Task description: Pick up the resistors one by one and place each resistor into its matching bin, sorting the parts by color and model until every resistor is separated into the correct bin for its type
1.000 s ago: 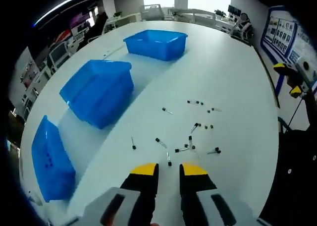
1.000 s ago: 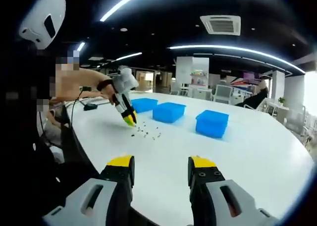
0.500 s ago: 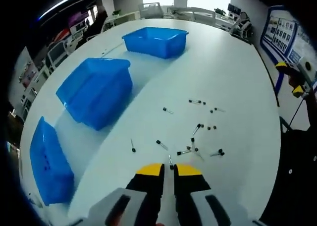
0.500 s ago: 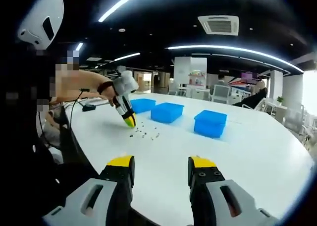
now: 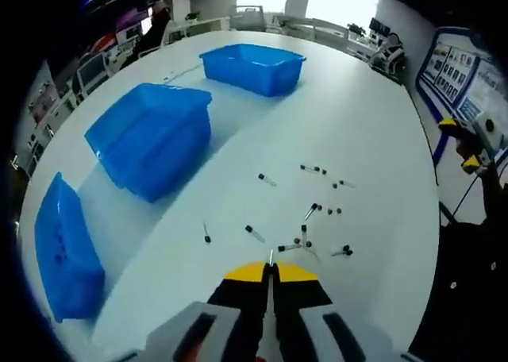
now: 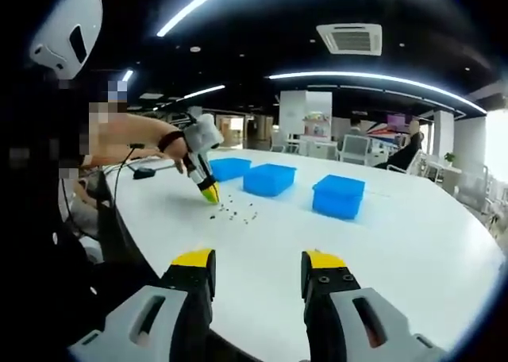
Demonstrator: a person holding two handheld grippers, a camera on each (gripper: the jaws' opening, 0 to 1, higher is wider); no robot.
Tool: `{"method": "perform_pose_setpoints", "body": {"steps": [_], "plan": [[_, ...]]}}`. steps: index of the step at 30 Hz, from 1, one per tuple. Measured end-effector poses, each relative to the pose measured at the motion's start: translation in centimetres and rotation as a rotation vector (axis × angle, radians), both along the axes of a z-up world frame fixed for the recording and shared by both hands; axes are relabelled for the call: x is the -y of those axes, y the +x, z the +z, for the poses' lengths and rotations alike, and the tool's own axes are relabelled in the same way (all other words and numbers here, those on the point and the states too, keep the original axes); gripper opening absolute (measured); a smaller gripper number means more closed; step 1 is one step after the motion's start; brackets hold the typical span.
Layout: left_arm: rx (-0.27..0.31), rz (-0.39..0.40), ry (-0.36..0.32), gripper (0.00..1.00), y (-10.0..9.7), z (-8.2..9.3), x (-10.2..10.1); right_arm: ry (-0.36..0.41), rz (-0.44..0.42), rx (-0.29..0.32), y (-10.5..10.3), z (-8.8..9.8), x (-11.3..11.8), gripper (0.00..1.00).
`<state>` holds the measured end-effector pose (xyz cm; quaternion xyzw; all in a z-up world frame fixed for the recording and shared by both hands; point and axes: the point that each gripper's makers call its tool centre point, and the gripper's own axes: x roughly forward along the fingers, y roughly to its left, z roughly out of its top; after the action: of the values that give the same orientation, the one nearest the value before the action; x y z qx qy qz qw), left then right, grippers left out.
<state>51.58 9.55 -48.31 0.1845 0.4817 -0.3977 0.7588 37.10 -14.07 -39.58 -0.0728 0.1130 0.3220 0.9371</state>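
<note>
On the white table ahead of my left gripper lie the scattered resistors, small dark-ended parts spread loosely near the table's right half in the left gripper view. My left jaws are pressed together with hardly a gap, and one resistor sticks out from between the yellow tips, a thin pale lead pointing away from me; I have it pinched. Just beyond it sit a few more pieces close together, and others lie singly further off, one well to the left toward the bins.

Three blue bins stand in a row along the left of that view: the near bin at the table's edge, the middle bin beyond it, and the far bin near the table's far side. I cannot tell what is inside any of them. All three are well apart from the loose parts.

My right gripper hangs above the near edge of the same table with its jaws wide apart and nothing between them. In the right gripper view I see my left gripper from the side, tilted down with its yellow tip at the table surface beside the dark specks of the resistors, my hand wrapped around its pale body. The bins show beyond it as blue blocks, the closest to that camera at
</note>
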Motion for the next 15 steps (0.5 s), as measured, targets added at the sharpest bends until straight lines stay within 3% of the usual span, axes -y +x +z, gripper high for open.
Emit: {"method": "perform_pose_setpoints", "body": {"steps": [2, 5, 6, 8, 9, 15], "plan": [[0.011, 0.015, -0.021, 0.06, 0.0, 0.0, 0.0, -0.001, 0.003, 0.003, 0.0, 0.1, -0.1, 0.45], [0.092, 0.028, -0.068, 0.05, 0.2, 0.2, 0.1, 0.001, 0.006, 0.007, 0.0, 0.3, -0.2, 0.45], [0.124, 0.055, -0.104, 0.05, 0.2, 0.4, 0.1, -0.003, 0.008, 0.008, 0.1, 0.4, -0.3, 0.45], [0.136, 0.073, -0.165, 0.05, -0.3, 0.8, 0.4, -0.003, 0.007, 0.009, 0.1, 0.4, -0.3, 0.45], [0.171, 0.122, -0.241, 0.05, -0.4, 1.7, 0.5, 0.0, 0.008, 0.009, 0.1, 0.5, -0.4, 0.45], [0.355, 0.246, -0.446, 0.05, -1.4, 6.8, -0.3, -0.009, 0.025, 0.017, 0.2, 1.0, -1.2, 0.45]]}}
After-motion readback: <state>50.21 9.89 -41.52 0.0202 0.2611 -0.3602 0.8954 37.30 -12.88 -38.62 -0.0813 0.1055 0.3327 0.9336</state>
